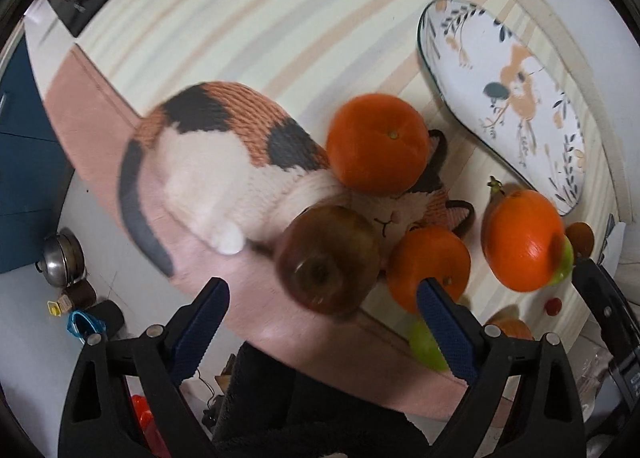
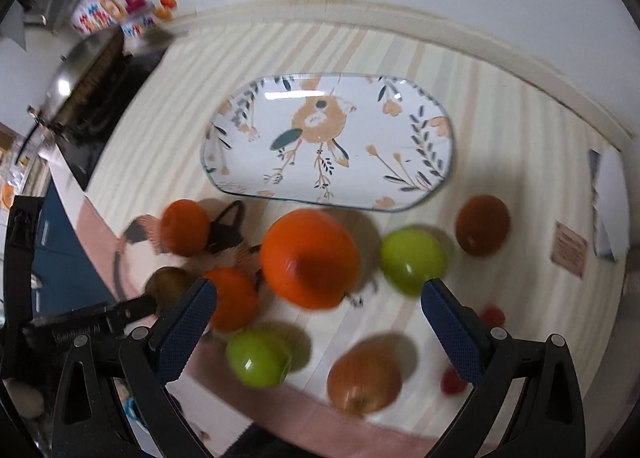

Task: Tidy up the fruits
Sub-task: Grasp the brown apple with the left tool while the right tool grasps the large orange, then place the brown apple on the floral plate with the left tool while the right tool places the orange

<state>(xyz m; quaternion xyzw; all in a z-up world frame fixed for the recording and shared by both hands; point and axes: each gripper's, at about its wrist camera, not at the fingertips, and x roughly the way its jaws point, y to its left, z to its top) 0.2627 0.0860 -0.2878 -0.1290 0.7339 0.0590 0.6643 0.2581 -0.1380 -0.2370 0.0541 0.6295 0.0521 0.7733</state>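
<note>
**Striped surface, fruit scattered, both grippers open above it**

Striped cloth over the surface, pink band along its near edge, white wall past the far edge. Toward the far edge, apart from the fruit: oval plate, bird-and-leaf pattern, nothing on it, long axis parallel to that edge.

Between plate and near edge, loose fruit. Near the left end, on a knitted cat mat: small orange at the cat's head, dark red apple just nearer, stem hollow turned up toward the camera, skin dull and brownish. Just beside it, a second orange. Mid-surface: large orange fruit, smooth and glossy, biggest of the lot, somewhat blurred. To its right a green apple. Closer to the near edge, another green apple and a red-yellow apple. Toward the right edge, a brownish round fruit.

Left gripper: pointing down, jaws spread wide, nothing clamped. Dark red apple directly ahead, centred in the gap, no pad seen touching it. Right gripper: likewise spread wide and empty, large orange fruit straight ahead between the finger lines, apart from both.

Likely pairing: left for the apple, right for the large orange fruit, each the nearer hand. Round fruit, so no grip axis to choose. Plate beyond both, away from the near edge.
</note>
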